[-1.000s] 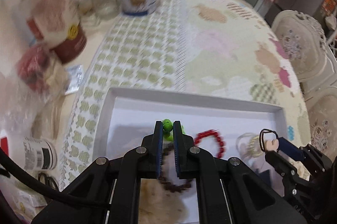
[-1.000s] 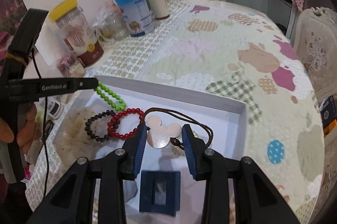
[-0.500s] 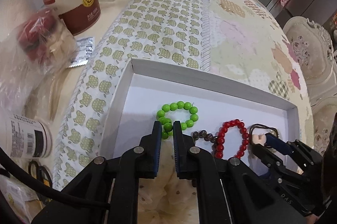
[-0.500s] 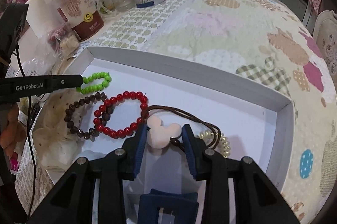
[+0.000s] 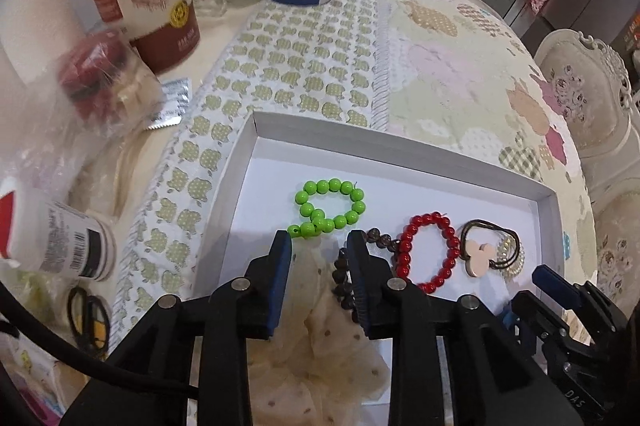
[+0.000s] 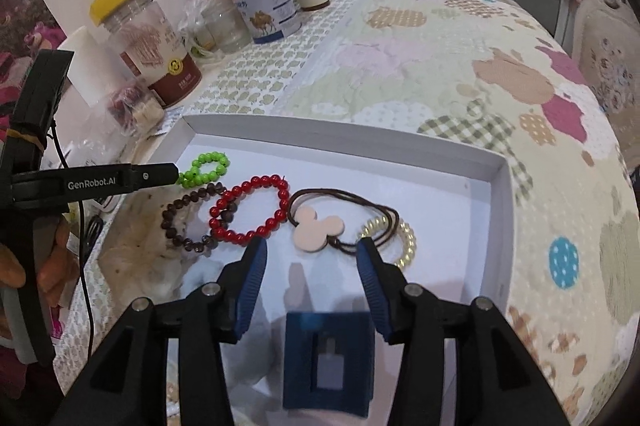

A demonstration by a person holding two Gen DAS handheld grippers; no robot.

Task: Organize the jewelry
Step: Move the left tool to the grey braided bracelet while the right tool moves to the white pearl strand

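Note:
A white shallow box holds the jewelry. A green bead bracelet lies loose at its far left, just ahead of my left gripper, whose jaws are opening with nothing pressed between them. A dark brown bead bracelet and a red bead bracelet lie beside it. A pink mouse-head pendant on a brown cord rests on the box floor ahead of my right gripper, whose jaws are opening off it. A gold coil hair tie lies under the cord.
A cream dotted scrunchie and a dark blue ring box sit at the box's near side. Jars, a blue milk-powder tin and plastic bags crowd the table's far left. A white pill bottle lies left of the box.
The left gripper set the green bracelet down in the box and let go. The right gripper lowered the pendant to the box floor and let go of it.

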